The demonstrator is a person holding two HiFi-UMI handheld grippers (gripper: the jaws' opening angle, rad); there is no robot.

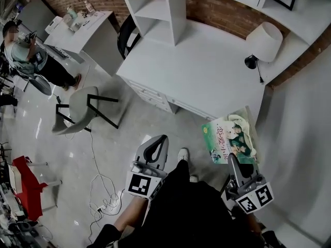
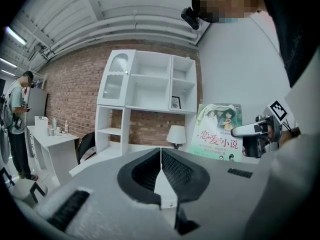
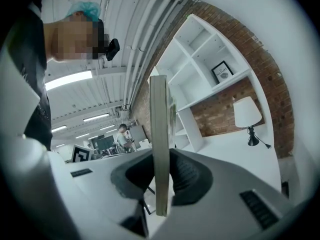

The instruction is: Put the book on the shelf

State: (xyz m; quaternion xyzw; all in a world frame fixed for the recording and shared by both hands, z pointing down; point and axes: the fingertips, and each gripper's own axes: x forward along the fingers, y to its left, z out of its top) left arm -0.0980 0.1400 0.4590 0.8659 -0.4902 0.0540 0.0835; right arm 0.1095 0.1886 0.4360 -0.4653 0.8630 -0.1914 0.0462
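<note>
Right tongs (image 3: 161, 155) clamp book (image 3: 160, 119) edge-on, upright between pads; left tongs (image 2: 160, 151) closed, empty, apart from book.

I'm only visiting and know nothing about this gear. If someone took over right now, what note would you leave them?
Left gripper: jaws together, nothing in them.
Right gripper: clamped on the book, held upright, off any surface.
The book is near the corner of the white desk; the shelf stands at the back of the desk.
Done: book is in the grip.
Left: carry it to the shelf, set it in, let go.
</note>
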